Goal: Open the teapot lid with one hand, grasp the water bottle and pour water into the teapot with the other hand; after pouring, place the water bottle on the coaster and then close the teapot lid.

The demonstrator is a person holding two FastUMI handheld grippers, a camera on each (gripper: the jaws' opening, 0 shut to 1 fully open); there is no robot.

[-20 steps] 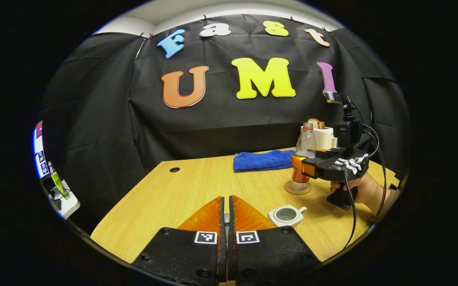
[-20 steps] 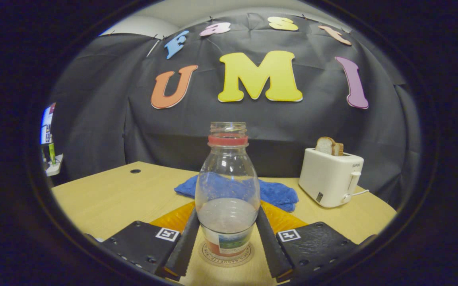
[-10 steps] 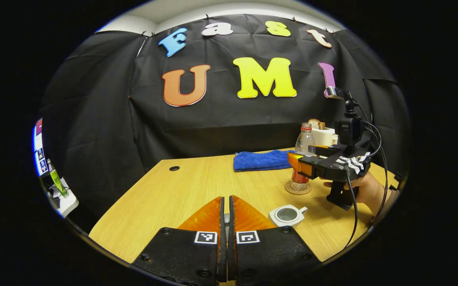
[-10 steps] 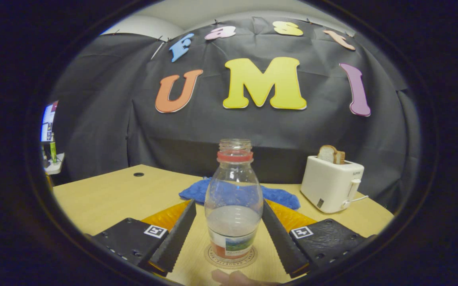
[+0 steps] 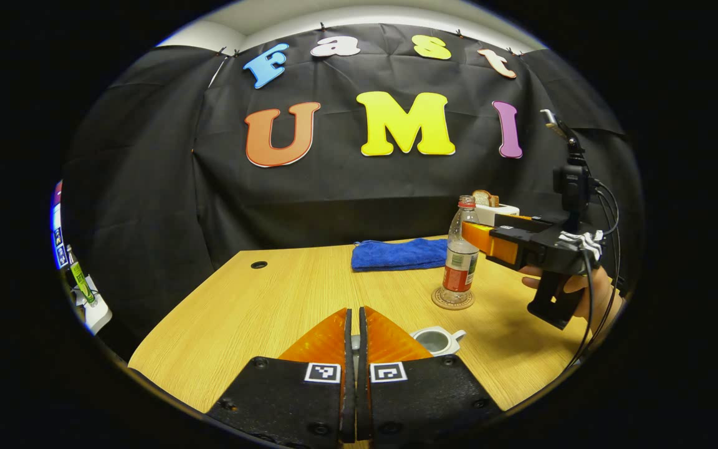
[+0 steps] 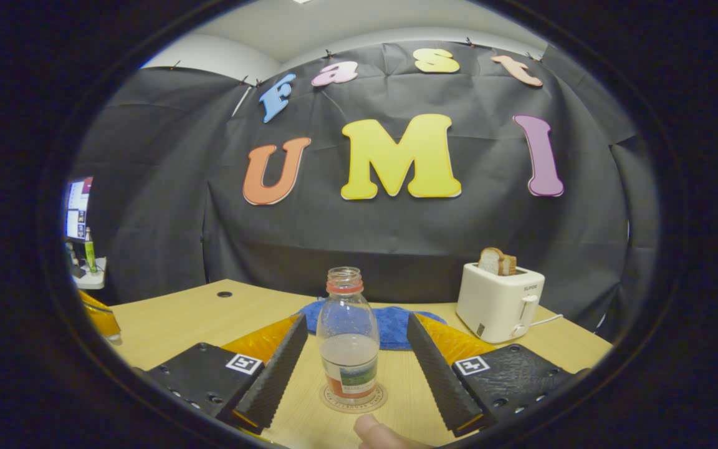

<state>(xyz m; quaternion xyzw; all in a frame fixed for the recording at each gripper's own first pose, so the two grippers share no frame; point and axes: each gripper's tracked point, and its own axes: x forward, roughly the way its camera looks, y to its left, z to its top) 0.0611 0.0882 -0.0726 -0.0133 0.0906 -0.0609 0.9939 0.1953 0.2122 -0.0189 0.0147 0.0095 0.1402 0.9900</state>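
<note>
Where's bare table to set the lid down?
Bare: the table's left half, from the hole to the towel. Crowded on the right: teapot, bottle on its coaster, toaster.

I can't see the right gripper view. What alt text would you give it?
An open right gripper faces an uncapped water bottle standing upright on a round coaster, its fingers apart and clear of the glass. Behind lie a blue towel and a white toaster holding bread, on a wooden table.

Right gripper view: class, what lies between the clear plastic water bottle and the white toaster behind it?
In the right gripper view, part of a blue cloth lies on the wooden table between the water bottle and the toaster.
</note>
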